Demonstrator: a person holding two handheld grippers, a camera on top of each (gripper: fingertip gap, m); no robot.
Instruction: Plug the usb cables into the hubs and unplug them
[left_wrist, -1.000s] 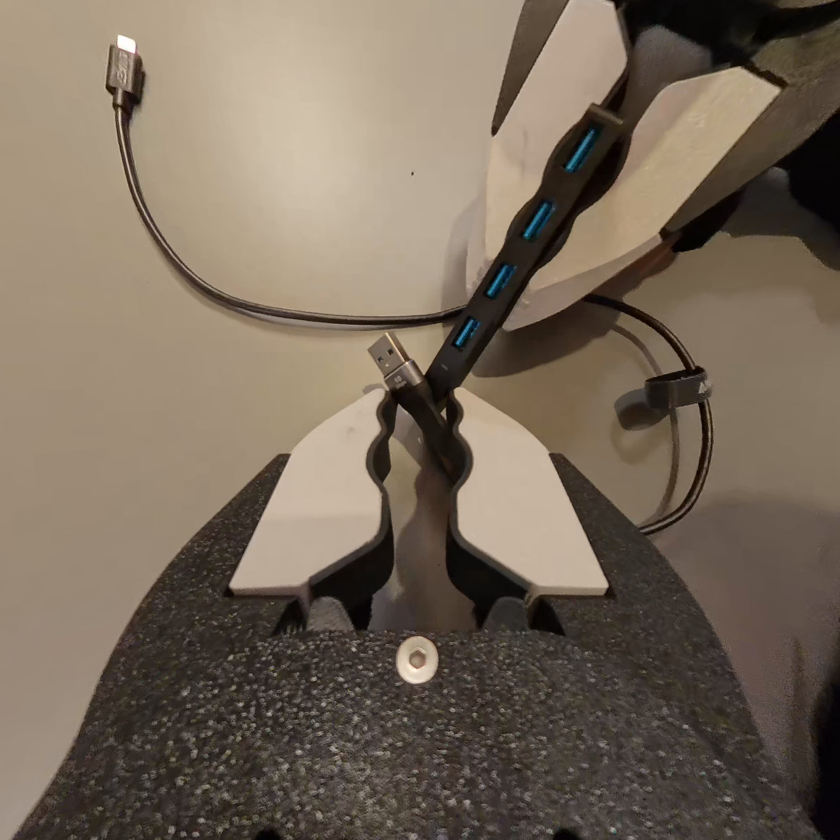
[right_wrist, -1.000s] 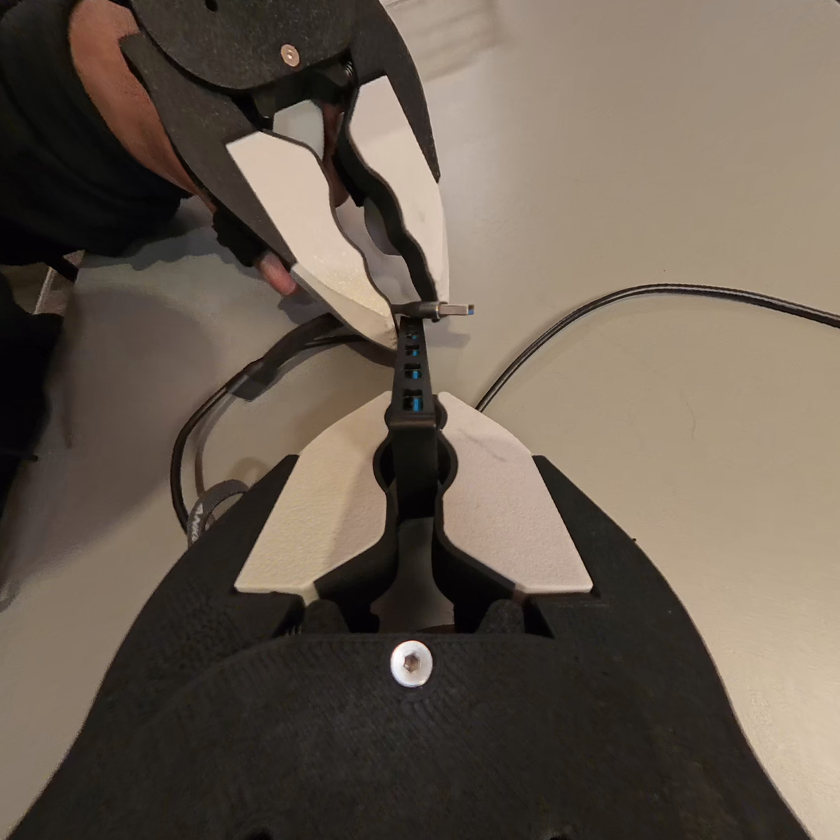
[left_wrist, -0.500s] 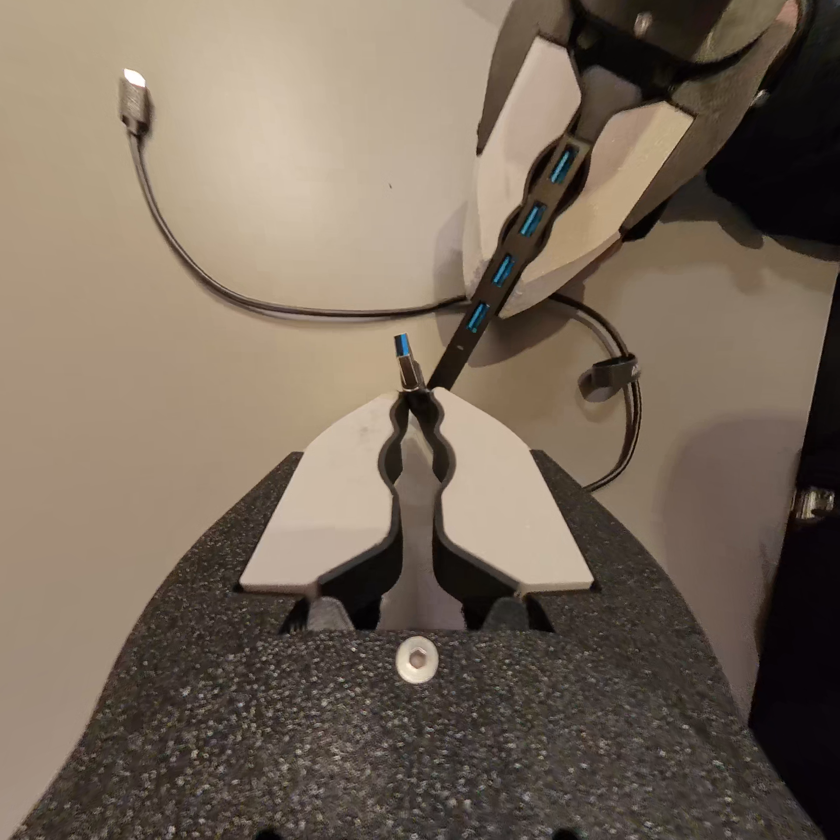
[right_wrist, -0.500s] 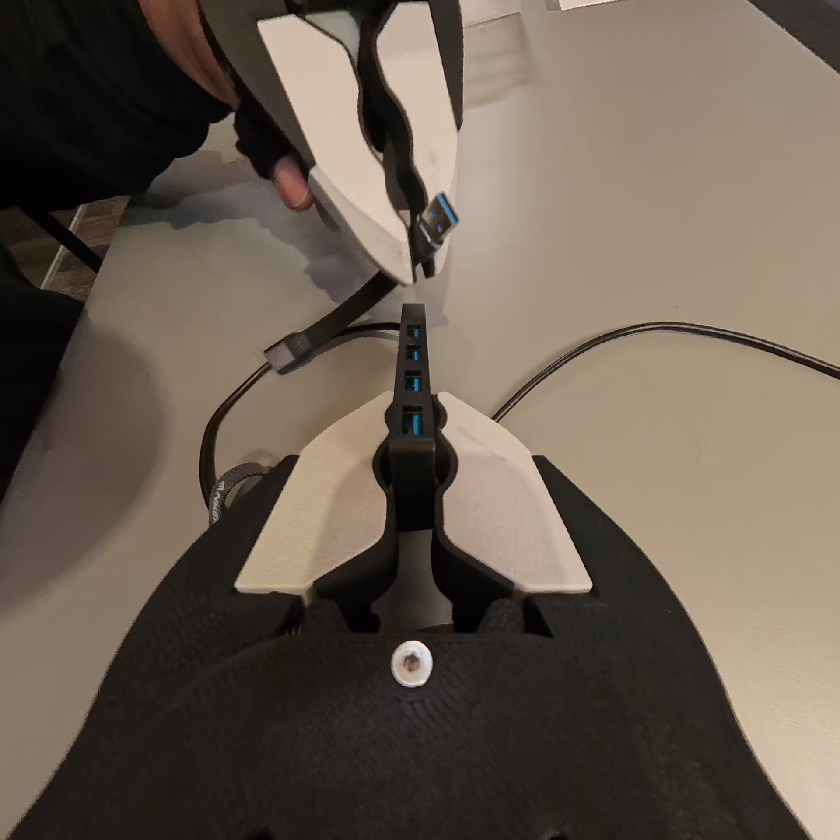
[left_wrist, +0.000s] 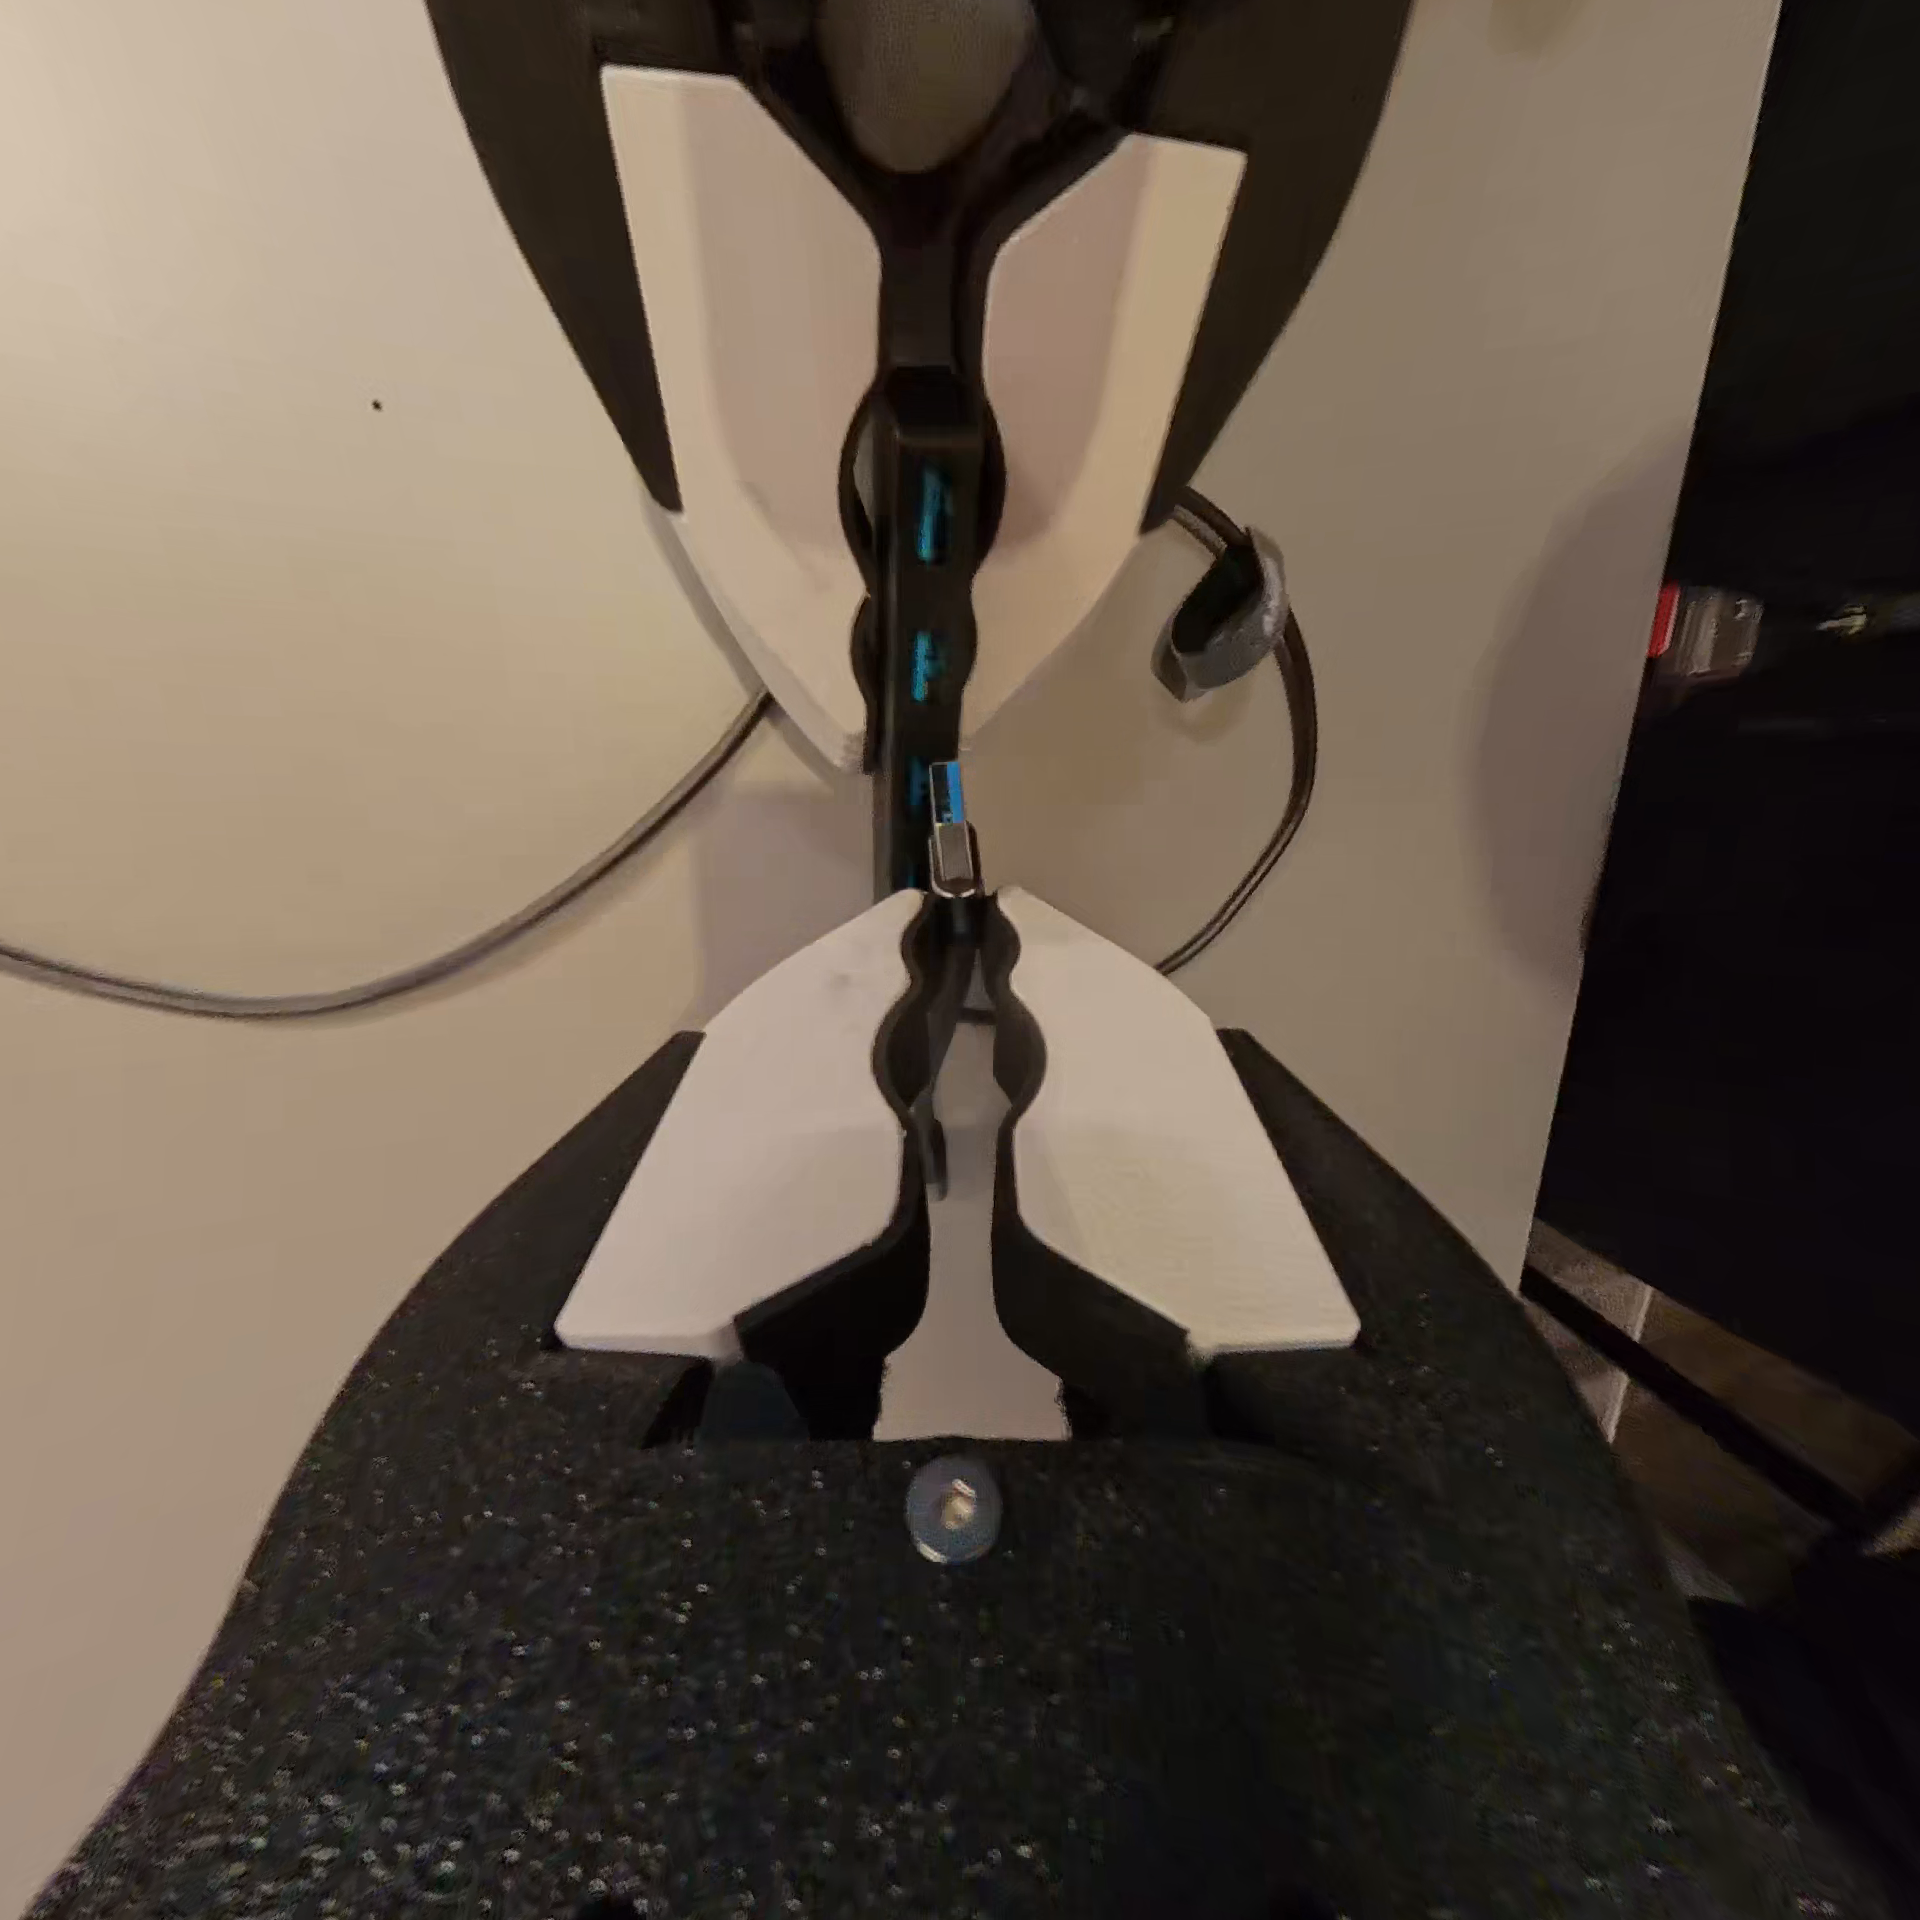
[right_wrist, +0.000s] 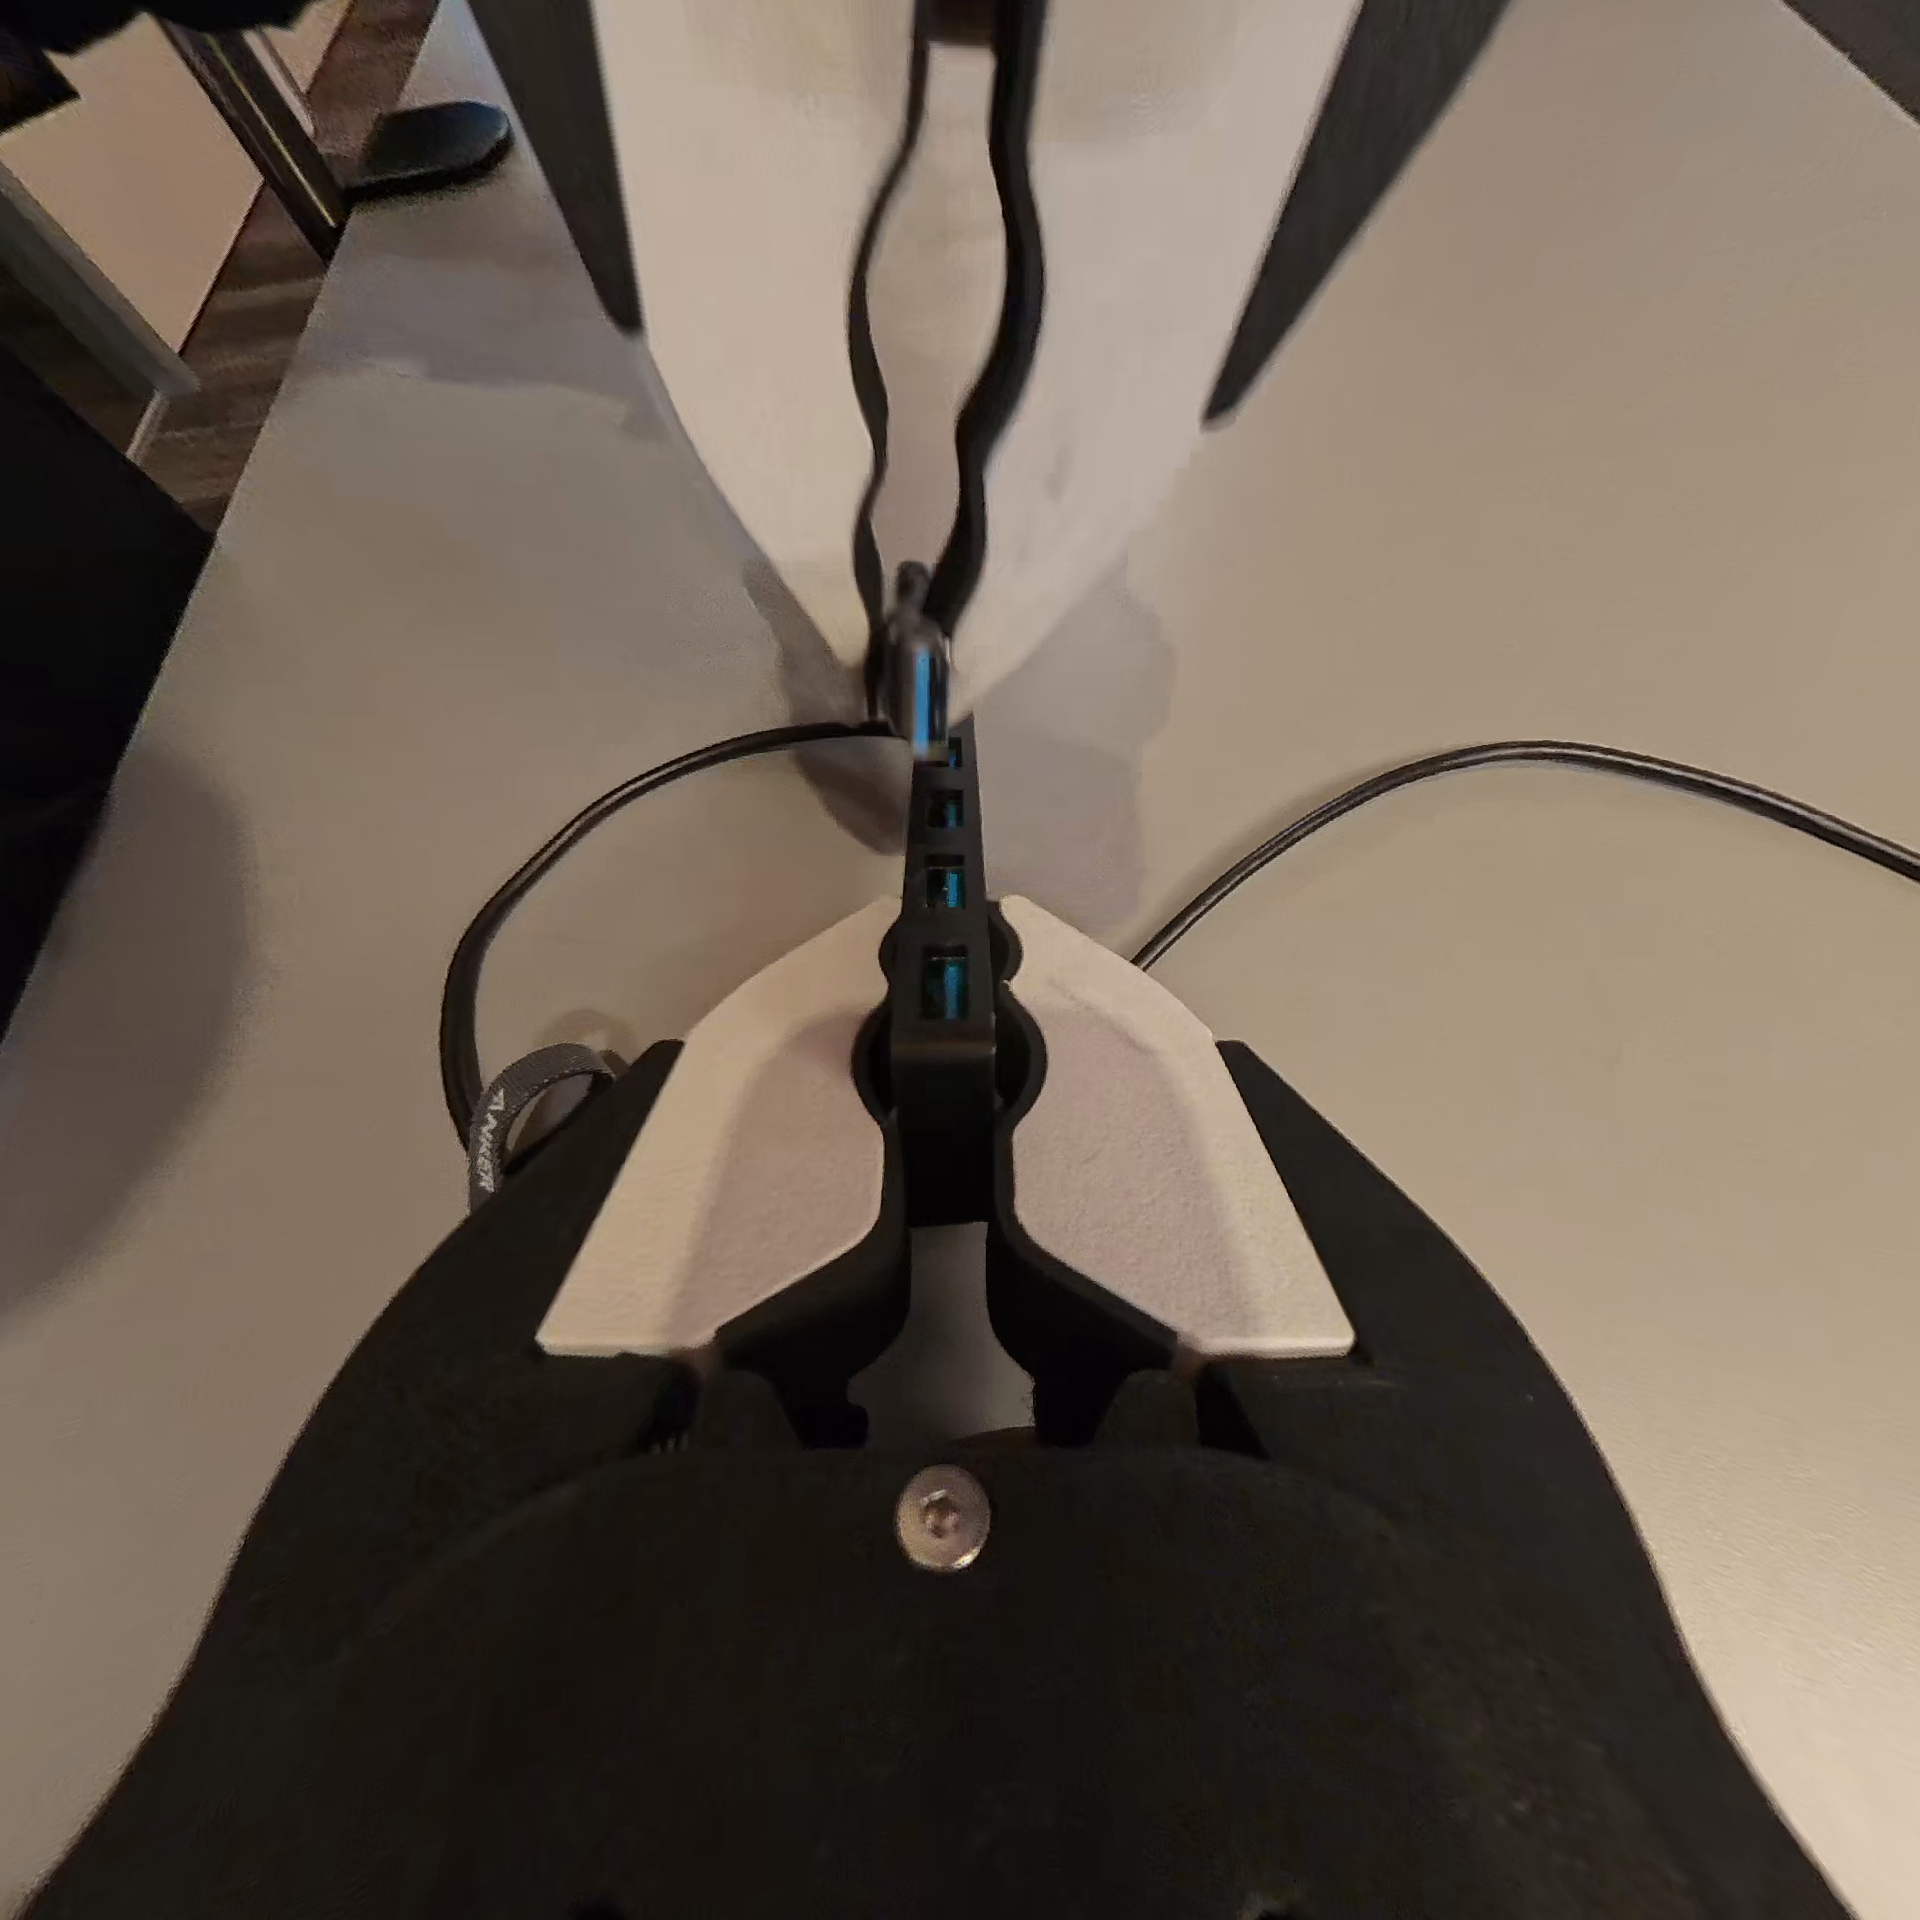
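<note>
My left gripper (left_wrist: 954, 899) is shut on a USB plug (left_wrist: 950, 831) with a silver shell and blue tongue. My right gripper (right_wrist: 943, 914) is shut on a slim black USB hub (right_wrist: 940, 862) with several blue ports. The two grippers face each other tip to tip above the table. In the left wrist view the hub (left_wrist: 925, 623) runs down from the right gripper's fingers (left_wrist: 1081, 499), and the plug lies alongside its near end. In the right wrist view the plug (right_wrist: 928, 691) points at the hub's far end. Whether it touches a port I cannot tell.
The plug's cable (left_wrist: 416, 987) curves away left on the beige table (left_wrist: 312, 520). The hub's black cable (left_wrist: 1294, 748), with a grey strap (left_wrist: 1221, 634), loops at the right. The table edge (left_wrist: 1621, 727) drops to a dark area at the right. A second cable stretch (right_wrist: 1507, 769) runs right. Only a small space, under 4 cm, lies between the two pairs of fingers.
Both grippers have swung into line, tip to tip. The plug has come from beside the hub's end to lie along its near ports. The view has shifted toward the table's right edge.
</note>
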